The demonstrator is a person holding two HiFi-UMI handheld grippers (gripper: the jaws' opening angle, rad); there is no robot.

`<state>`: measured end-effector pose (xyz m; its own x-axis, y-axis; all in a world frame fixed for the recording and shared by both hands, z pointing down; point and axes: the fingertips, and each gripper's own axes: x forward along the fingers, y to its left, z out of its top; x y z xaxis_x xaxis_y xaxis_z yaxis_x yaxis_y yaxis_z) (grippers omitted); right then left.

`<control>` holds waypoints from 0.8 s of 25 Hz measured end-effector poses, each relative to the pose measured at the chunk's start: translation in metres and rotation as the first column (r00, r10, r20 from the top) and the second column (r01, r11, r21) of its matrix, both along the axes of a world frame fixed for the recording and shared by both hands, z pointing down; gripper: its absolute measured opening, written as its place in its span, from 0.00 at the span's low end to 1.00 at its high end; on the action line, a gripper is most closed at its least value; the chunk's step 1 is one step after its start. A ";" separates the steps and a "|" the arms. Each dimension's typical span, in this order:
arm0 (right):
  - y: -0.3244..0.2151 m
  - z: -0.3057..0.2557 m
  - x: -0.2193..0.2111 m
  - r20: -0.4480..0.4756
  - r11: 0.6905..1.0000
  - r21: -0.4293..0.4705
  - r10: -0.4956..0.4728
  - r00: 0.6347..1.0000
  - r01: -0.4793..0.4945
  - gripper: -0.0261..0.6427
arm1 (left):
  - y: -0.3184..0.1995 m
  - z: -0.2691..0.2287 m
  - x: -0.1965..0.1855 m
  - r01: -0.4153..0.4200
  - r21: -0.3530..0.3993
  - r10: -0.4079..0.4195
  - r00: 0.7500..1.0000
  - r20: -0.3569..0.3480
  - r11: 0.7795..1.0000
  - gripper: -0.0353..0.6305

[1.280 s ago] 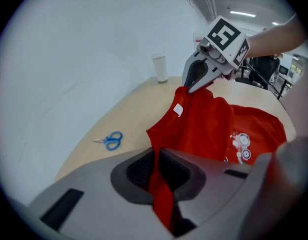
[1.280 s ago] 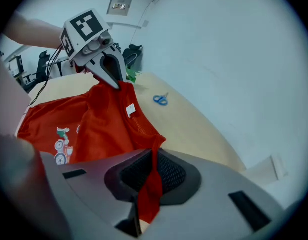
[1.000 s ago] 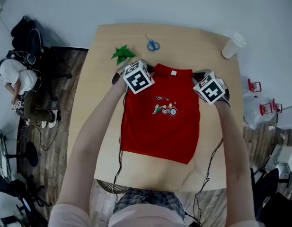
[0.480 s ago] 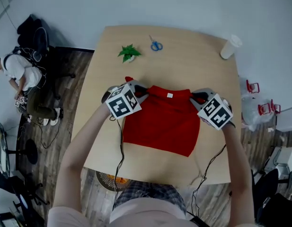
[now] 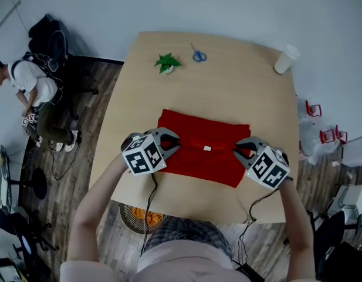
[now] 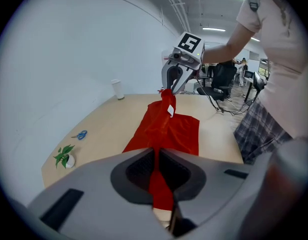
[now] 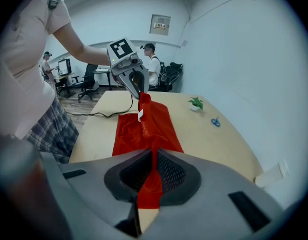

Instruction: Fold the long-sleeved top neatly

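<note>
The red long-sleeved top point(image 5: 198, 160) lies across the middle of the wooden table point(image 5: 227, 87), doubled over on itself. Its collar edge with a white label point(image 5: 207, 148) is stretched between both grippers, slightly above the table. My left gripper point(image 5: 173, 144) is shut on the cloth at the collar's left end. My right gripper point(image 5: 239, 151) is shut on the right end. In the left gripper view the red cloth point(image 6: 166, 126) runs from the closed jaws point(image 6: 156, 169) to the other gripper point(image 6: 176, 79). The right gripper view shows the same cloth point(image 7: 146, 126) pinched between its pads point(image 7: 153, 176).
At the table's far side sit a small green plant point(image 5: 167, 62), blue scissors point(image 5: 198, 56) and a white cup point(image 5: 286, 59) at the far right corner. A person point(image 5: 28, 87) is on the floor left of the table. Cables hang from both grippers.
Both grippers have pulled the collar end from the far side toward the near edge, laying the top's upper part over its lower part. The printed chest motif is now hidden.
</note>
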<state>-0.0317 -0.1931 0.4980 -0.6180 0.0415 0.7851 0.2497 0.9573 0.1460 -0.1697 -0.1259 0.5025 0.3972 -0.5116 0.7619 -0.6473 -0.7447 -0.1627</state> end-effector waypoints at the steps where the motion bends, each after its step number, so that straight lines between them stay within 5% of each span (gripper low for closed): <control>1: 0.009 0.003 0.003 -0.005 1.000 -0.003 -0.014 1.000 0.014 0.10 | 0.008 0.002 0.003 -0.006 -0.006 0.006 1.000 0.003 1.000 0.10; 20: 0.102 0.110 0.055 -0.220 0.971 -0.132 -0.223 0.950 0.198 0.11 | 0.100 0.103 0.057 -0.049 -0.209 0.046 0.999 -0.021 0.977 0.10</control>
